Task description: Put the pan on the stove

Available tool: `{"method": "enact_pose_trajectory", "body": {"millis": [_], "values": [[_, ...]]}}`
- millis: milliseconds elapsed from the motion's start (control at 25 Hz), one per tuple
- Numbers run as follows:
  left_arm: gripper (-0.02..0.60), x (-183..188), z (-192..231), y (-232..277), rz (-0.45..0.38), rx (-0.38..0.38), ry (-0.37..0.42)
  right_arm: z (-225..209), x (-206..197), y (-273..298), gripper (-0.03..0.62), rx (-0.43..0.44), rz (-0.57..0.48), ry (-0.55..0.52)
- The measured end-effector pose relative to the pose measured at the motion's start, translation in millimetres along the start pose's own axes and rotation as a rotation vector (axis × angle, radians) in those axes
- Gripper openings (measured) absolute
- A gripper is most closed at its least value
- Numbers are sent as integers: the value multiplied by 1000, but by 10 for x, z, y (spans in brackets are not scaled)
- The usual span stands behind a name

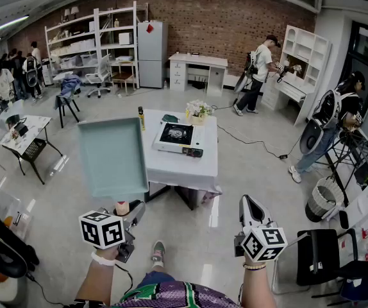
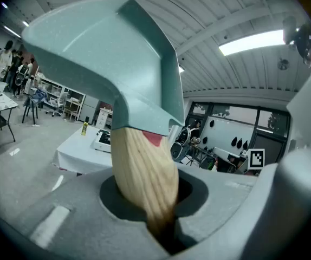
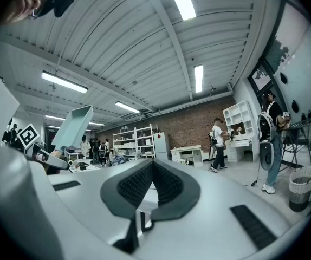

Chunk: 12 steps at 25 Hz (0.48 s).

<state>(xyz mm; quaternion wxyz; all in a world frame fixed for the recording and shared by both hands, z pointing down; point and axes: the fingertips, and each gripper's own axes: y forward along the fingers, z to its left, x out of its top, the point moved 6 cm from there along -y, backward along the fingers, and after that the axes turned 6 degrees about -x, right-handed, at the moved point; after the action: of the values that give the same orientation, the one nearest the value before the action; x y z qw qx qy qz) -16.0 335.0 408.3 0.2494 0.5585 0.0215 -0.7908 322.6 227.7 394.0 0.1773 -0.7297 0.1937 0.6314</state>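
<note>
Left gripper [image 2: 161,227]: jaws clamped on wooden handle [image 2: 144,172] of pan [image 1: 112,158] | Pan: aloft, tilted, well short of stove [image 1: 179,136] on table [image 1: 179,167] | Right gripper [image 3: 152,172]: jaws together, empty | Risk: one-ended grip may let the pan twist or slip in carrying, setting down askew.

Readable text: none could be made out in any view.
Cube [image 1: 102,230] of the left gripper [image 1: 133,213]: bore black-and-white square marker patterns only, no letters or digits.
Cube [image 1: 265,243] of the right gripper [image 1: 247,204]: the same kind of patterns, no writing.
Bottle [image 1: 141,117] on the tabletop [image 1: 177,167]: its label was too small to read.
Stove [image 1: 179,138]: its front markings were too small to read.
</note>
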Motion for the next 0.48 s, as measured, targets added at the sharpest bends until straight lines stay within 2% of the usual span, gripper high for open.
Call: {"method": "enact_pose_trajectory", "body": {"millis": [480], "values": [[60, 27, -30, 46, -2, -27, 3, 7, 6, -36, 0, -20, -10, -32]]}}
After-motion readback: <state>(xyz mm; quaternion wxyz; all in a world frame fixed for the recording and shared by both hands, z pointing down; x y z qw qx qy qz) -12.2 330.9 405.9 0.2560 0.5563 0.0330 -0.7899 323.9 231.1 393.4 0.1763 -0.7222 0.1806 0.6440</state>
